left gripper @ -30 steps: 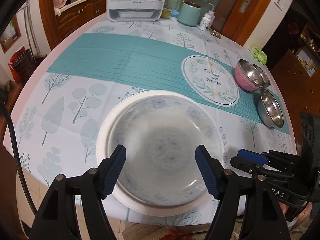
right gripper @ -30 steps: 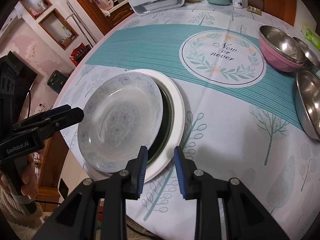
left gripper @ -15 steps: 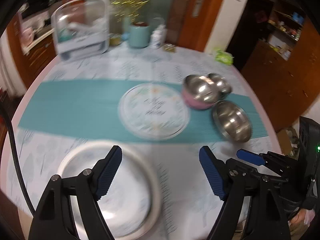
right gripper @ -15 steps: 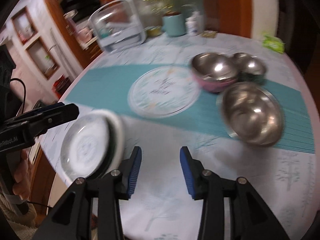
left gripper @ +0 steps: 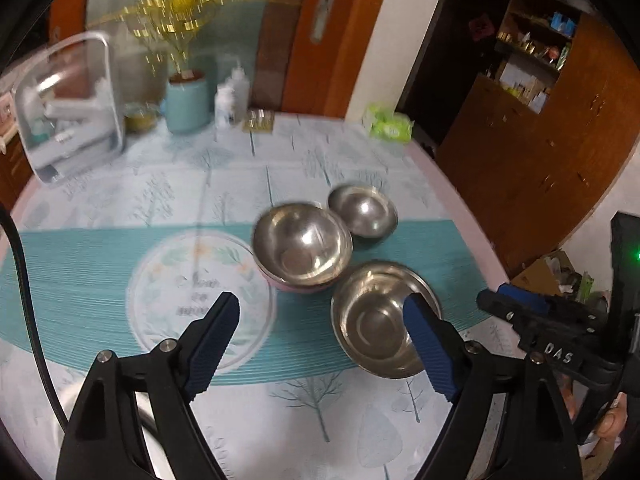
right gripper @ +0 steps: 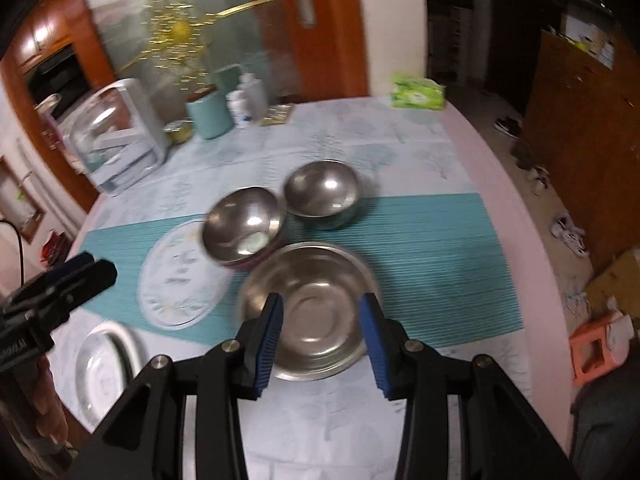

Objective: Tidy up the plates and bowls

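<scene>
At the far left of the surface (right gripper: 472, 168), near its edge, the stacked plates (right gripper: 105, 364) lie flat, a patterned one nested in a white one, just below the teal runner (right gripper: 432, 248) in the right wrist view. Behind them at the back stands a clear plastic organizer (left gripper: 70, 108), with a teal pot (left gripper: 188, 100) and white bottles (left gripper: 230, 98) beside it. The left tongs (left gripper: 322, 338) hover released and empty, jaws spread wide over the runner and its round printed medallion (left gripper: 200, 292). Right of the medallion sits a steel bowl (left gripper: 302, 248) nested in a pink one, its rim close to or touching a smaller steel bowl (left gripper: 363, 210) behind it to the right. Nearer the camera, the large shallow steel bowl (right gripper: 310, 308) rests upright on the runner, close in front of the pink-based bowl. The right tongs (right gripper: 322, 340) are released too, holding nothing, jaws parted on either side of that shallow bowl's near half in the right wrist view; whether they touch it cannot be told. A green tissue pack (right gripper: 418, 96) lies at the far right rear edge.
</scene>
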A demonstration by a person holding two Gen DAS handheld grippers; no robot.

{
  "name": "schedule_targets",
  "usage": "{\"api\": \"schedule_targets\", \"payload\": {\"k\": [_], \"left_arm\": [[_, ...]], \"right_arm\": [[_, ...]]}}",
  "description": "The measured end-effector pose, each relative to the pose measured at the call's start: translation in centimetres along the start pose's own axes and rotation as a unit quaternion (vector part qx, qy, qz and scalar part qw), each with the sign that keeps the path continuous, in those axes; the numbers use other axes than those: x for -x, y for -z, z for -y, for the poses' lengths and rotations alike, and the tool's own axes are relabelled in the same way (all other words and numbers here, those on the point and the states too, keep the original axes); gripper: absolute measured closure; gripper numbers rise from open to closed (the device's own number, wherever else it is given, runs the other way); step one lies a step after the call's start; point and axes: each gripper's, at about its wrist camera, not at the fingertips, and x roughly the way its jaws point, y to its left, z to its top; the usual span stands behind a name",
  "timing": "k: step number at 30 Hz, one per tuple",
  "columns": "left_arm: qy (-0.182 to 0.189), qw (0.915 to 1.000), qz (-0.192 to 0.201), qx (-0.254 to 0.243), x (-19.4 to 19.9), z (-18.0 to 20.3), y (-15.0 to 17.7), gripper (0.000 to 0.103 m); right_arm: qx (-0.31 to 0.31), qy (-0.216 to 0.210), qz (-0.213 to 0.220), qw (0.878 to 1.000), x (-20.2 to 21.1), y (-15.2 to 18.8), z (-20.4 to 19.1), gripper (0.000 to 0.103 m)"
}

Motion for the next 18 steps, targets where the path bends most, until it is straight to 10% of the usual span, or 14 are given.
{"api": "schedule_targets", "payload": {"k": [11, 18], "left_arm": [[-0.011, 0.9956, -0.090, 0.023, -9.0, 0.0, 2.1, 0.024], [-0.009, 0.9922, -0.121, 0.028, -11.9, -0.4, 2.8, 0.044]], "right_arm": [[-0.054, -0.010, -0.077, 0.996, -6.3, 0.7, 3.3, 0.063], [-0.071, -0.012, -0.099, 0.992, -8.6, 0.5, 4.1, 0.063]]}}
